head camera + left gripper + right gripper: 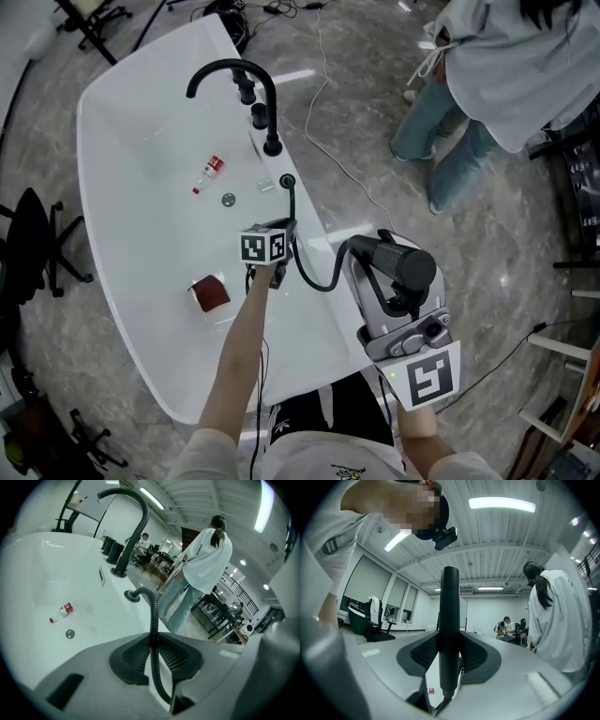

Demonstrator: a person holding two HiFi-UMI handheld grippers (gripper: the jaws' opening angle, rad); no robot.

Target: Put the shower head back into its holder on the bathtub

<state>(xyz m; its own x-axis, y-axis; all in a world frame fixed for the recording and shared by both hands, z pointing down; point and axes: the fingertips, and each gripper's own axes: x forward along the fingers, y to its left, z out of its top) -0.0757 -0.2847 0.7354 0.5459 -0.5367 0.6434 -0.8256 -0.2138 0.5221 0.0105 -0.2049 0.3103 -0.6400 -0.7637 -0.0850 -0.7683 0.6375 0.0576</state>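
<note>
The black shower head is clamped in my right gripper over the floor beside the white bathtub. In the right gripper view its handle stands upright between the jaws of the right gripper. Its ribbed black hose loops back to an outlet on the tub rim. My left gripper is shut on that hose over the rim. In the left gripper view the hose runs between the jaws of the left gripper. Black fittings stand beside the curved faucet.
In the tub lie a small red-capped bottle, the drain and a clear container with something brown. A person in a white coat stands to the right. Cables cross the floor; an office chair is at left.
</note>
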